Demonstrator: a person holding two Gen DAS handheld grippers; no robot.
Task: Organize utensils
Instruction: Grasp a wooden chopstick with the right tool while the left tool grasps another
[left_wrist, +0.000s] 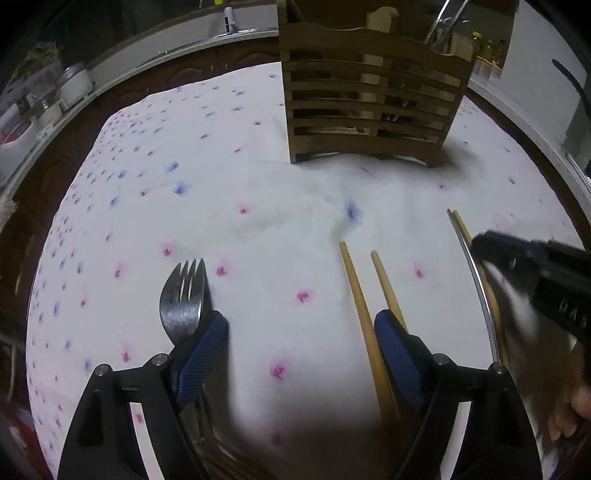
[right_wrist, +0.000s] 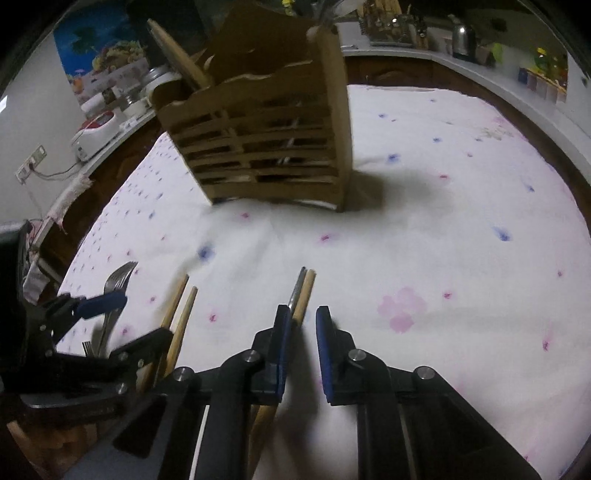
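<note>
Fingers first: the left gripper (left_wrist: 301, 354) had its blue pads spread wide with nothing between them, just tablecloth (left_wrist: 258, 206). One pad sat right against the fork (left_wrist: 183, 301), the other overlapped the nearer pair of wooden chopsticks (left_wrist: 364, 310), but neither was being pinched. The right gripper (right_wrist: 301, 350) was nearly closed, though a narrow gap showed between its pads. A wooden chopstick and a thin metal rod (right_wrist: 301, 291) lay together just at the tip of its left pad and ran on underneath it. Honestly couldn't tell if it actually had a grip on them, the pads didn't look pressed on anything.

Progress-wise I'd say it was partway. The slatted wooden holder (right_wrist: 266, 140) stood upright at the far side of the cloth and already had some stuff in it: a wooden handle stuck out on one side, a metal one on the other, and something pale showed through the slats. Left to sort, as far as I could see: the fork, what looked like more forks near the left gripper's base, the chopstick pair, and the chopstick-plus-rod.

Everything on the cloth lay flat with its long axis running roughly from the grippers toward the holder. Fork tines pointed toward the holder, and so did the visible chopstick ends.
</note>
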